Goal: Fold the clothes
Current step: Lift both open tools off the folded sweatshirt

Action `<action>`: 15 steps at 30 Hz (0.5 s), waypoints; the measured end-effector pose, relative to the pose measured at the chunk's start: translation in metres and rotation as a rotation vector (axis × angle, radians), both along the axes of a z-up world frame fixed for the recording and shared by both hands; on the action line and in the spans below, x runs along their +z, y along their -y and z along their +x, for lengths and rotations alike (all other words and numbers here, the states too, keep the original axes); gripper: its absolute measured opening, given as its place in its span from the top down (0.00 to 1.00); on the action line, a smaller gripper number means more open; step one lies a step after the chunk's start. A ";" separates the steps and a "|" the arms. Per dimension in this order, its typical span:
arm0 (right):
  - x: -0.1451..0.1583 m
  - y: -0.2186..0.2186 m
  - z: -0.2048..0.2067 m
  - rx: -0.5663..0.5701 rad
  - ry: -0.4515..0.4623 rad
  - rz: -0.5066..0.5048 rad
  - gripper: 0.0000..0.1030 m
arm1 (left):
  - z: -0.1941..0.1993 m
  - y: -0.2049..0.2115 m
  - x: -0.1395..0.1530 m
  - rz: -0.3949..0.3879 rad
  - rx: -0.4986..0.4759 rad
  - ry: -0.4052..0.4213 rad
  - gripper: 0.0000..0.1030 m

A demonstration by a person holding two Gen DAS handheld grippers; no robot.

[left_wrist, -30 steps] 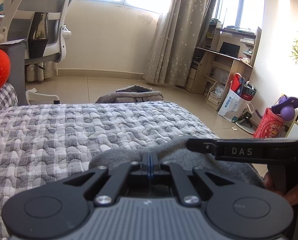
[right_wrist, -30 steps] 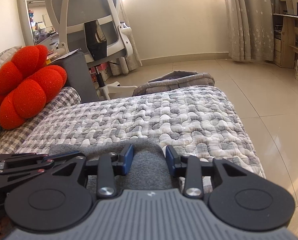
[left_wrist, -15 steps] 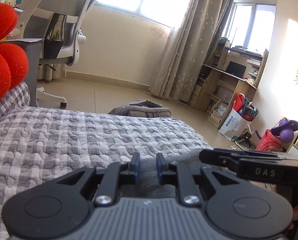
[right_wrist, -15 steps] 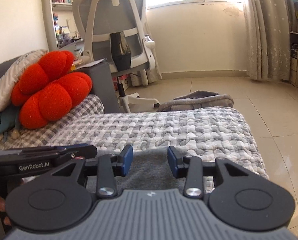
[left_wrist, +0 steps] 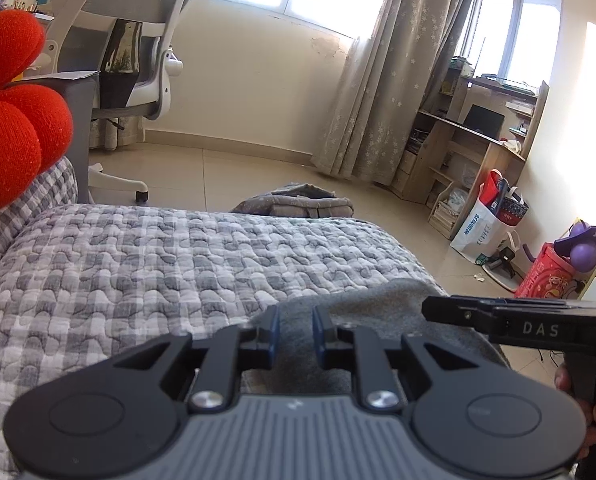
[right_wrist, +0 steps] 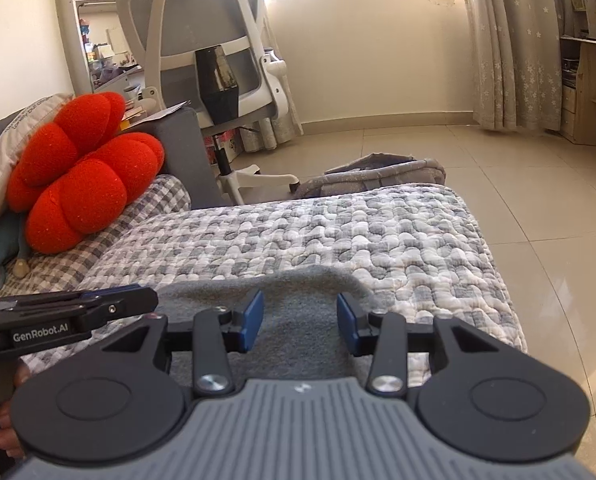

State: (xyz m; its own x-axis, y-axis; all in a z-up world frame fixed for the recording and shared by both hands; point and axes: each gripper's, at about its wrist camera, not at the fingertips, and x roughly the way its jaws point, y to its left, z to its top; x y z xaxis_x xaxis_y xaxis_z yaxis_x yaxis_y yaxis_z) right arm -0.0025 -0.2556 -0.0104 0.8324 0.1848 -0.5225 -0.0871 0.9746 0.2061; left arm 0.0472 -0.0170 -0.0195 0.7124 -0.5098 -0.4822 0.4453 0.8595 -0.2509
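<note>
A grey fleece garment [left_wrist: 378, 308] lies flat at the near edge of the quilted bed cover [left_wrist: 138, 260]. My left gripper [left_wrist: 295, 312] hovers just over it, its jaws a narrow gap apart, with cloth showing below the gap but not pinched. In the right wrist view the same garment [right_wrist: 218, 288] spreads under my right gripper [right_wrist: 300, 304], whose jaws are opening wide, the pads [right_wrist: 254, 316] clear of the cloth. Each gripper shows side-on in the other's view, the right gripper [left_wrist: 430, 308] at the right and the left gripper [right_wrist: 146, 298] at the left, a hand on each handle.
A red cushion [right_wrist: 82, 184] and a pillow lean at the left end of the bed. Behind stands a white office chair [right_wrist: 218, 40]. A folded grey pile [right_wrist: 378, 172] lies on the tiled floor beyond the bed. A desk [left_wrist: 478, 152] and bags [left_wrist: 494, 216] line the right wall.
The left gripper went from shut to slightly apart, and the right jaws widened. Both grippers rose a little off the grey garment, which stays on the bed.
</note>
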 end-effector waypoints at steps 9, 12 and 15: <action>0.007 -0.028 -0.017 0.080 -0.052 -0.080 0.58 | -0.031 0.006 0.015 0.038 -0.065 0.015 0.75; 0.004 -0.033 -0.019 0.095 -0.075 -0.107 0.58 | -0.041 0.009 0.015 0.055 -0.132 0.026 0.75; -0.003 -0.036 -0.021 0.112 -0.100 -0.152 0.58 | -0.050 0.017 0.009 0.117 -0.207 0.028 0.75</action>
State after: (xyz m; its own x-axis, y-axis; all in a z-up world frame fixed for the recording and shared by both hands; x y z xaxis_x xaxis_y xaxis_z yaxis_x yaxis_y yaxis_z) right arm -0.0239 -0.2193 -0.0132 0.7534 0.1863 -0.6306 -0.1831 0.9805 0.0710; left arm -0.0027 -0.0342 -0.0101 0.6121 -0.5883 -0.5284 0.6207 0.7715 -0.1399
